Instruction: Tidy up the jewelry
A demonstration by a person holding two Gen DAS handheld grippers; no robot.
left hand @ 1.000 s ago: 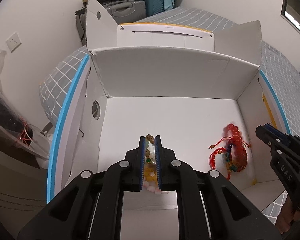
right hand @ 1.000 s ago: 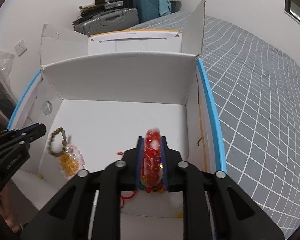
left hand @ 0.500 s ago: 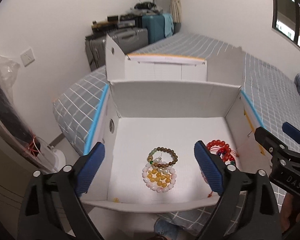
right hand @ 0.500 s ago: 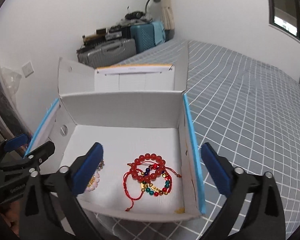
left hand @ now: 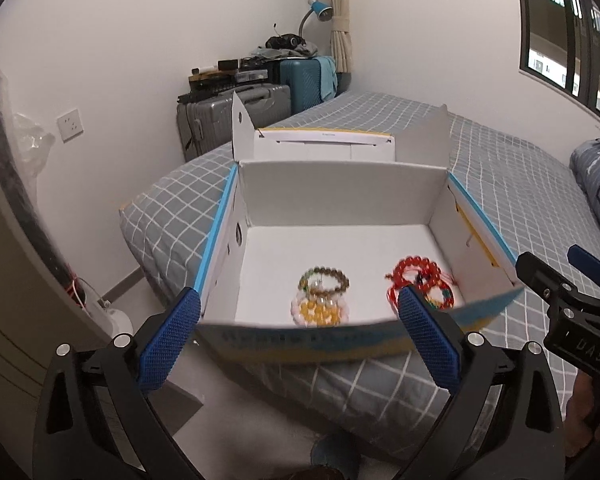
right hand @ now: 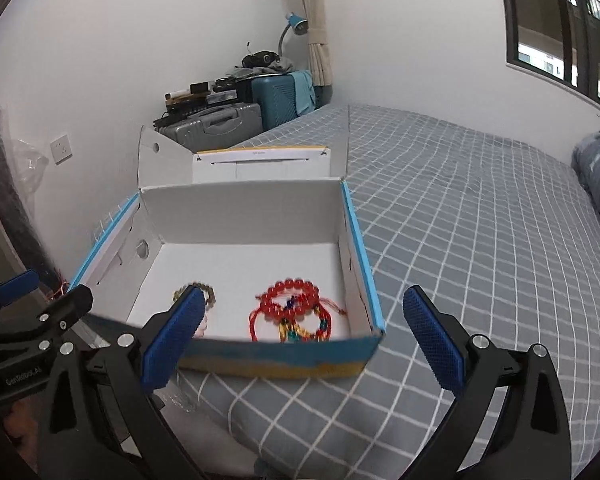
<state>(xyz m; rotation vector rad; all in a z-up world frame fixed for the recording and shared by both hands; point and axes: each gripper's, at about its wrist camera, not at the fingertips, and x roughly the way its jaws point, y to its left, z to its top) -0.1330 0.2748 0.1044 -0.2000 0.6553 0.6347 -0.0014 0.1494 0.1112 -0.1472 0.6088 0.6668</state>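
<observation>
An open white cardboard box (left hand: pixel 340 184) with blue edges sits on the corner of a bed; it also shows in the right wrist view (right hand: pixel 244 212). Inside lie a pile of brown, yellow and pale bead bracelets (left hand: pixel 322 298) on the left and red bead bracelets with red cords (left hand: pixel 422 282) on the right. In the right wrist view the red bracelets (right hand: pixel 292 312) are in the middle and the brown beads (right hand: pixel 208 294) are partly hidden by a finger. My left gripper (left hand: pixel 300 340) and right gripper (right hand: pixel 300 340) are both wide open and empty, held back in front of the box.
The bed (right hand: pixel 460 208) with a grey checked cover stretches right and back. Suitcases (left hand: pixel 236 108) and clutter stand against the far wall. A floor gap and a white object (left hand: pixel 112 320) lie left of the bed. A window (right hand: pixel 560 28) is at the upper right.
A second ago each gripper was shut on bracelets inside the box. Both opened and left the bracelets on the box floor, then drew back and up, out of the box.
</observation>
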